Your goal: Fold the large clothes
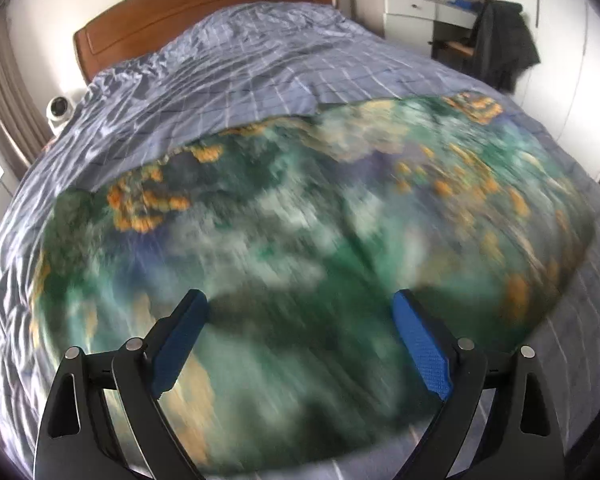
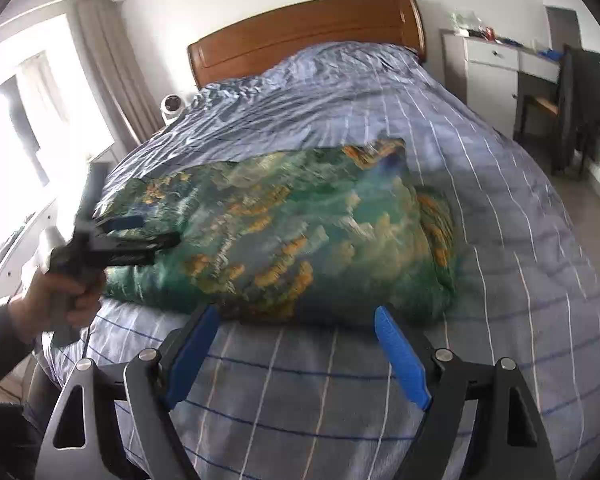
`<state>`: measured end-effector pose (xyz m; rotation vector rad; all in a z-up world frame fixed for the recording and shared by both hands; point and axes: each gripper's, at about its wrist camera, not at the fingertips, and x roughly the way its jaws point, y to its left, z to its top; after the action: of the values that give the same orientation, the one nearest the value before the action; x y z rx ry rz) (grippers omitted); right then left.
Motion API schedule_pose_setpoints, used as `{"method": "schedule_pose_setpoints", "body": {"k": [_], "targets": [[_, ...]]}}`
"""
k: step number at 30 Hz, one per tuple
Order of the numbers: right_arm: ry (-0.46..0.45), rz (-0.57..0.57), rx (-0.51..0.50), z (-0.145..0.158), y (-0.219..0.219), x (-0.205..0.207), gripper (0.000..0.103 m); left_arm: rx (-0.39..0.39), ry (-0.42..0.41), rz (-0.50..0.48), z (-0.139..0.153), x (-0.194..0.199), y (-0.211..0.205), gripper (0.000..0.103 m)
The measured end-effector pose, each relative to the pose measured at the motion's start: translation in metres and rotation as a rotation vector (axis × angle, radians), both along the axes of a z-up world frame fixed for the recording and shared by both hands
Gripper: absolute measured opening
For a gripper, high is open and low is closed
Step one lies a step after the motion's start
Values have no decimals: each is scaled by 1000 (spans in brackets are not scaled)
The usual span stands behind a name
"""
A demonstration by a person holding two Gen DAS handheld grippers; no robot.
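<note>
Right wrist: folded garment (image 2: 300, 228) on bed (image 2: 500, 240)

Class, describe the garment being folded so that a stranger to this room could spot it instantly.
Start at the large bed with the wooden headboard. On its striped blue cover, toward the foot, lies the green garment. Its orange and white blotches set it apart from the bedding's plain grid.

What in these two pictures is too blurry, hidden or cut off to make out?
- Left wrist view: the green patterned cloth is motion-blurred; its layers and near edge, behind the left tongs, are unreadable.
- Right wrist view: left tongs blurred, so open or shut unclear there.
- Both views: items on the white dresser too small.
</note>
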<state>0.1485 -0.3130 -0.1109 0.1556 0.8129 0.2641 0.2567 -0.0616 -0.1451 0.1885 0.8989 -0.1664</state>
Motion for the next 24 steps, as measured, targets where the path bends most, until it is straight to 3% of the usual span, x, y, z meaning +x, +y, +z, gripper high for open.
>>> {"method": "schedule_pose_setpoints", "body": {"k": [7, 14, 18, 21, 23, 24], "targets": [[91, -172, 61, -30, -38, -4, 83, -47, 59, -132, 0, -59, -14, 95], [191, -318, 340, -66, -92, 31, 86, -151, 72, -52, 18, -58, 8, 95], [247, -364, 461, -93, -97, 60, 86, -141, 51, -42, 27, -59, 9, 95], [239, -439, 578, -107, -103, 68, 86, -120, 39, -66, 35, -55, 5, 95], [228, -454, 621, -109, -103, 72, 81, -107, 30, -93, 42, -52, -1, 95], [227, -456, 612, -109, -102, 73, 65, -103, 27, -101, 44, -50, -3, 95]]}}
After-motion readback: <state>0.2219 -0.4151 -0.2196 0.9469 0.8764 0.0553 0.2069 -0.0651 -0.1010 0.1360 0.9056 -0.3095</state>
